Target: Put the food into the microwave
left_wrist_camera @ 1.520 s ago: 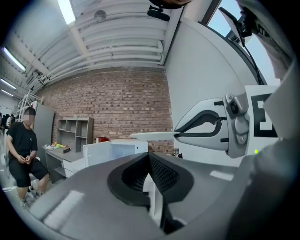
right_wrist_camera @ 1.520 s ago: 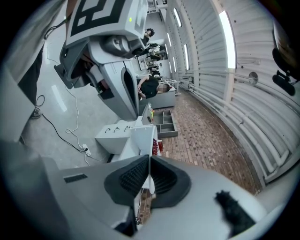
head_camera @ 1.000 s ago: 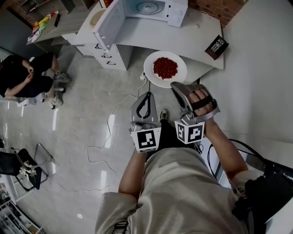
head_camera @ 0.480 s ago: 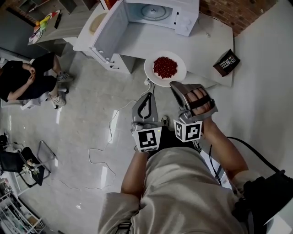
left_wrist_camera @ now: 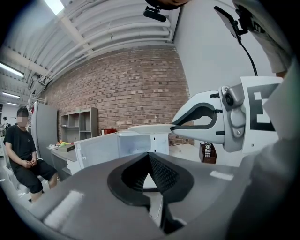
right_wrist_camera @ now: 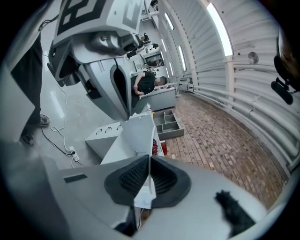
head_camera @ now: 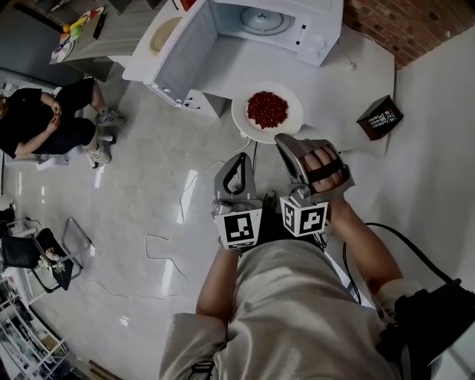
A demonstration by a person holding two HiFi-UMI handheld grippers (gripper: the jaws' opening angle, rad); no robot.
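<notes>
Red loose food (head_camera: 267,109), a heap of small pieces, sits in the middle of a round white plate (head_camera: 243,125). The plate hangs in the air at the near edge of the white table (head_camera: 356,70). It is carried by the right tool (head_camera: 283,139), which is clamped on its rim at 6 o'clock. A white microwave oven (head_camera: 286,26) stands on the table at 12 o'clock from the plate, its door (head_camera: 185,56) swung wide toward 10 o'clock. The left tool (head_camera: 239,157) hangs at 7 o'clock from the plate, apart from it, jaws pressed together on nothing.

The plate looks stiff, smooth and probably breakable. Held by one edge, it will tend to droop at the far side, and the loose pieces would likely roll off at any tilt. A deep, level bite on the rim seems safest, and the free tool could prop the opposite rim.

Only the head view shows the food's spread and the oven's glass turntable (head_camera: 261,21). The left gripper view shows the plate edge-on and roughly level. The right gripper view shows the thin white rim pinched between the pads, which the head view cannot confirm.
</notes>
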